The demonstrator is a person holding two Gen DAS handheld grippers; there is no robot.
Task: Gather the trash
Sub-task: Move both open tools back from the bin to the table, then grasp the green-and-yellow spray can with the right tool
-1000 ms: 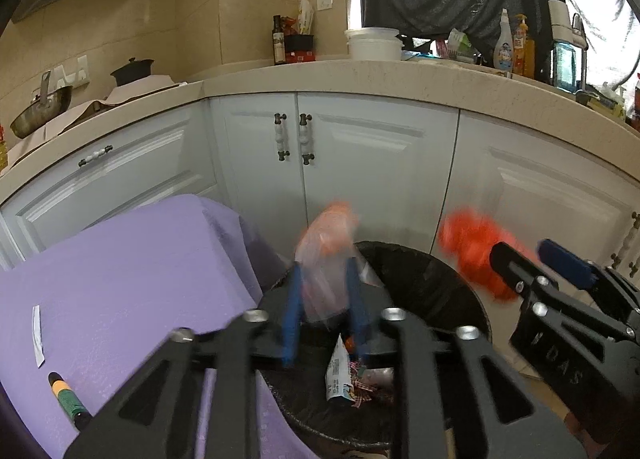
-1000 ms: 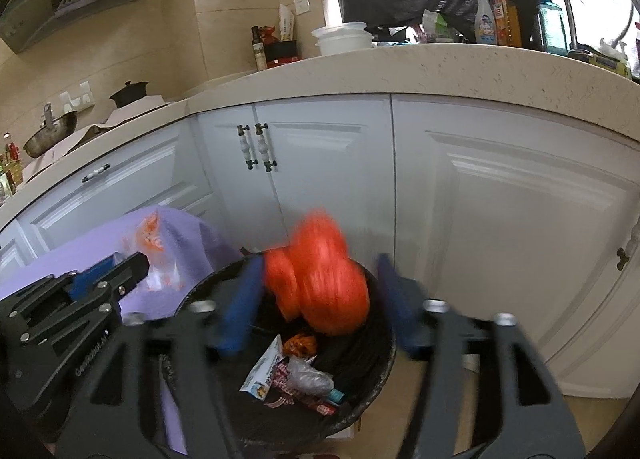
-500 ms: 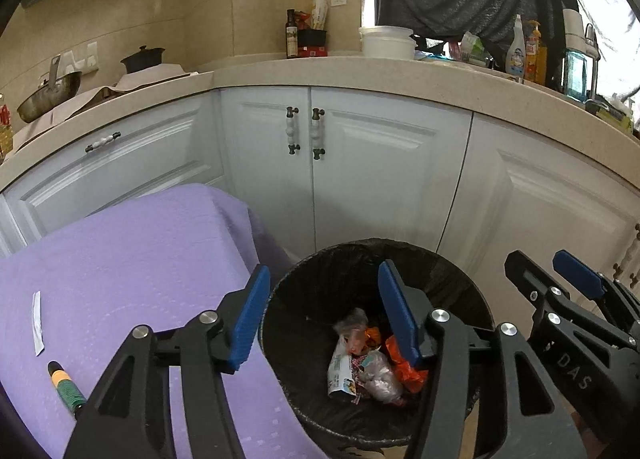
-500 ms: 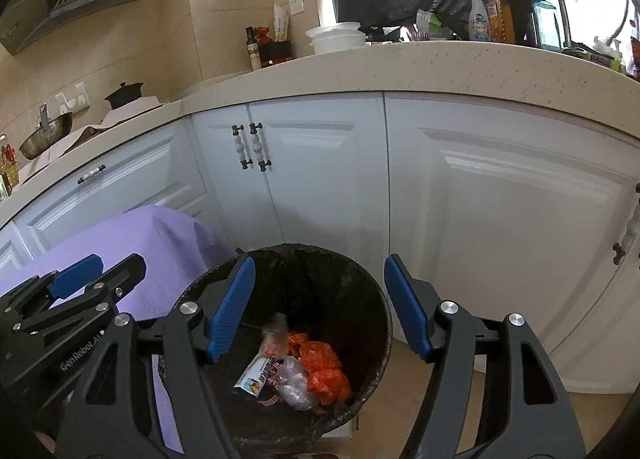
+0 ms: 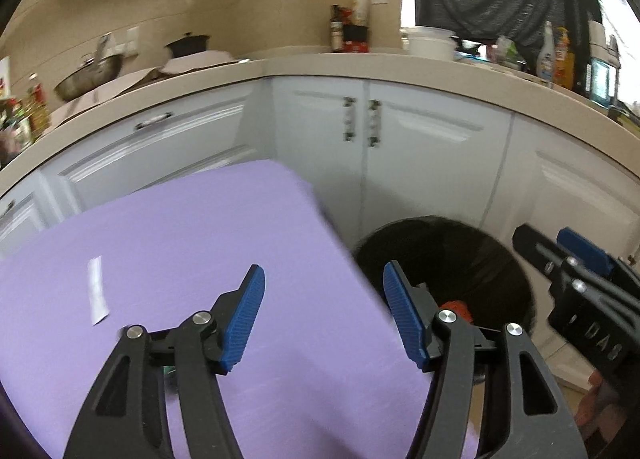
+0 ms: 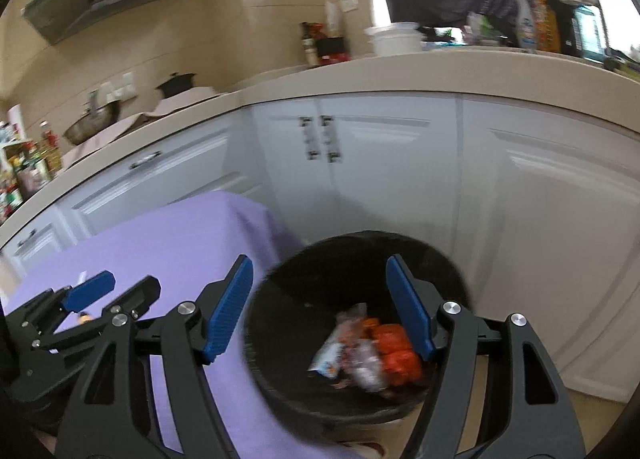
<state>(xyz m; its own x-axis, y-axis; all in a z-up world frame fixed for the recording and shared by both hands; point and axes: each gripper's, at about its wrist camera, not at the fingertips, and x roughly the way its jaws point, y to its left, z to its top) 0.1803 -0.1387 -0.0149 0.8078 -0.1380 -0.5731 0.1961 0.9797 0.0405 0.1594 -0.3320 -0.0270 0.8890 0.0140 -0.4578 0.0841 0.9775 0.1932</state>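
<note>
Room over the cloth and bin mouth

Cloth (image 5: pixel 200 243) lies bare but for a paper strip (image 5: pixel 97 290) near its left edge; bin (image 6: pixel 296 339) gapes beside its right edge, cabinets (image 6: pixel 400 179) close behind.

Desk (image 5: pixel 240 243): purple cloth cover. White paper strip (image 5: pixel 97 289) lying flat on it, left part. Floor (image 6: pixel 592 407): tan; black-lined bin (image 6: pixel 280 347) standing on it, just beside desk corner.

Both black gripper (image 5: pixel 324 315) frames carry ribbed blue pads (image 5: pixel 244 319) and silver screws (image 5: pixel 201 317).
</note>
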